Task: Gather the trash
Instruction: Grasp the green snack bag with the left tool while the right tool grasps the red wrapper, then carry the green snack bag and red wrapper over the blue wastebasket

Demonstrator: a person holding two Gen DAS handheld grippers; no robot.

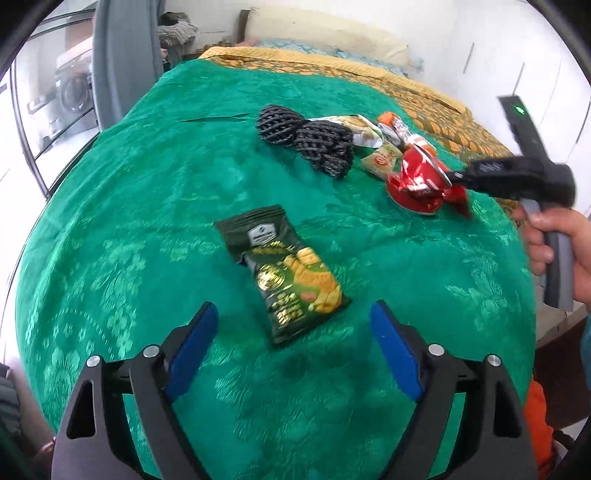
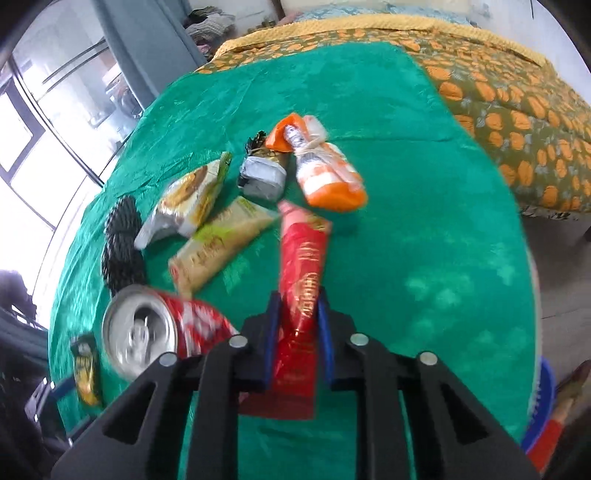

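We're in a home bedroom: a bed (image 1: 332,70) under a green patterned spread (image 1: 147,184), an orange-print quilt (image 2: 517,99), a cream pillow (image 1: 325,33) at the head, grey curtain (image 1: 122,55) beside a window (image 2: 33,122).

Green bedspread (image 1: 147,206) is showing a tone-on-tone floral damask pattern. Quilt (image 2: 517,110) behind it is showing olive ground with orange blobs, yellow border. Snack packet (image 1: 288,273) is showing dark green with gold lettering and yellow-orange chips print. Foam nets (image 1: 306,140) are showing black, diamond mesh. Crushed can (image 2: 162,325) is showing red with white script, silver top. Red wrapper (image 2: 301,280) is showing gold print. Orange packet (image 2: 325,173) is showing orange and white. Beige sachet (image 2: 218,247) is showing lime-green accents. Left gripper (image 1: 291,317) and right gripper (image 2: 297,310) are showing black bodies, blue pads.
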